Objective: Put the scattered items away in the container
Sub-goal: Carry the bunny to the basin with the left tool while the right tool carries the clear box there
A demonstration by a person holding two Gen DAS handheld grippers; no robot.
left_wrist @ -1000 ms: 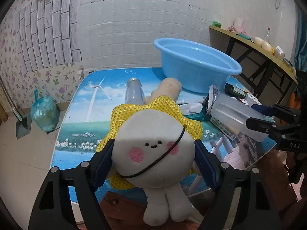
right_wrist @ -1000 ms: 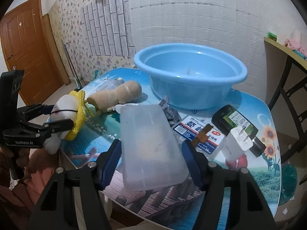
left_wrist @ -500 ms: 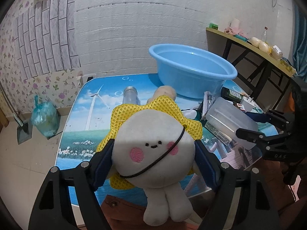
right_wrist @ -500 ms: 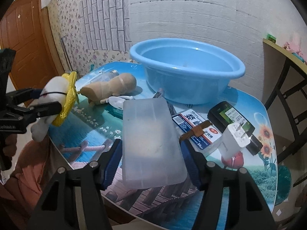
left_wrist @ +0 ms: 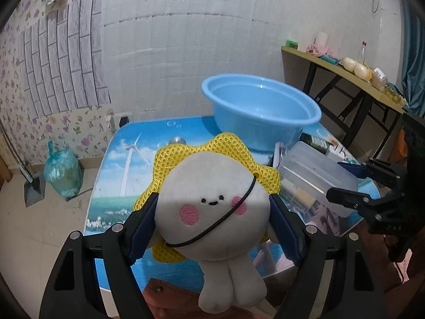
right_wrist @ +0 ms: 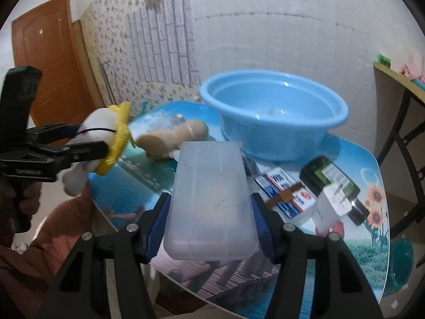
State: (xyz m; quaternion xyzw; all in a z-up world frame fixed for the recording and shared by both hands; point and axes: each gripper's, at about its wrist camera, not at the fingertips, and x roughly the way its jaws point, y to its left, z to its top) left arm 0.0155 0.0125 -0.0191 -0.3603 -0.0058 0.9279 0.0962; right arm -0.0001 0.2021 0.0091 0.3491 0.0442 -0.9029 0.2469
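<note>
Table (left_wrist: 124, 164) bottle (left_wrist: 177, 140) mostly hidden (behind plush (left_wrist: 212, 207)).

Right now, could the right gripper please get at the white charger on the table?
Probably not yet: the right gripper is shut on the clear box. The charger lies uncovered just to its right, so it would have to drop the box first.

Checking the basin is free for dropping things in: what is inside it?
The basin looks nearly empty: bare blue floor with one small pale thing, too blurred to name. Its near wall hides the closest part of the floor.
</note>
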